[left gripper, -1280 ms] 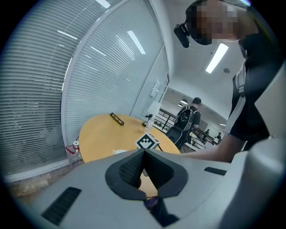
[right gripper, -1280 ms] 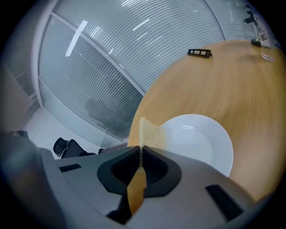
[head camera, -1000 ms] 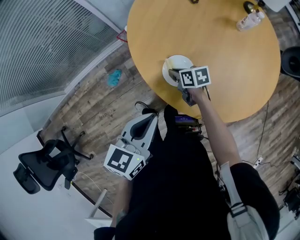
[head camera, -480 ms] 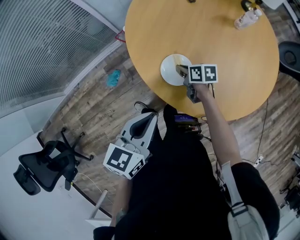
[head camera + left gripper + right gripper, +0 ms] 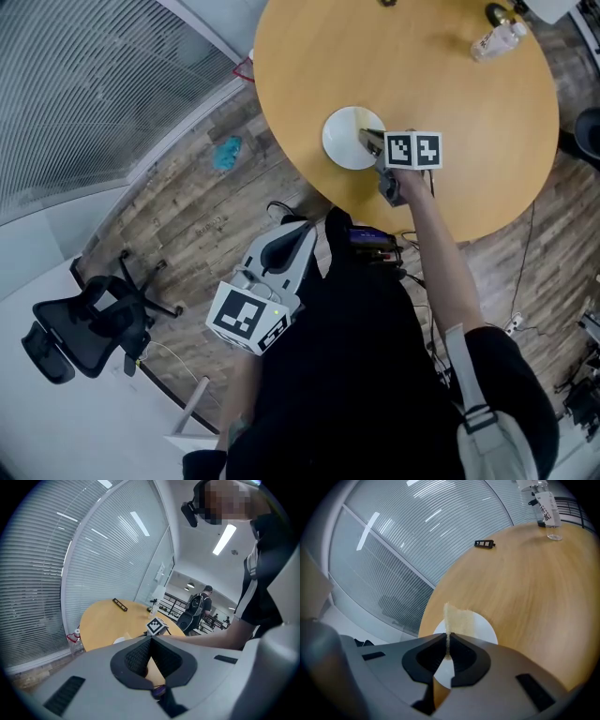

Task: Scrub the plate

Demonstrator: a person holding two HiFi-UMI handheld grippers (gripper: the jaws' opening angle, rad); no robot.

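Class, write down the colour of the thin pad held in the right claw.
The pad is pale sandy yellow, clearest in the right gripper view.

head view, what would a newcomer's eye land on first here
The white round plate near the edge of the round light-wood table draws the eye first, with the right gripper over it, its fingers shut on a thin tan scrubbing pad. Next comes the left gripper, held low off the table over the wooden plank floor, shut and empty.
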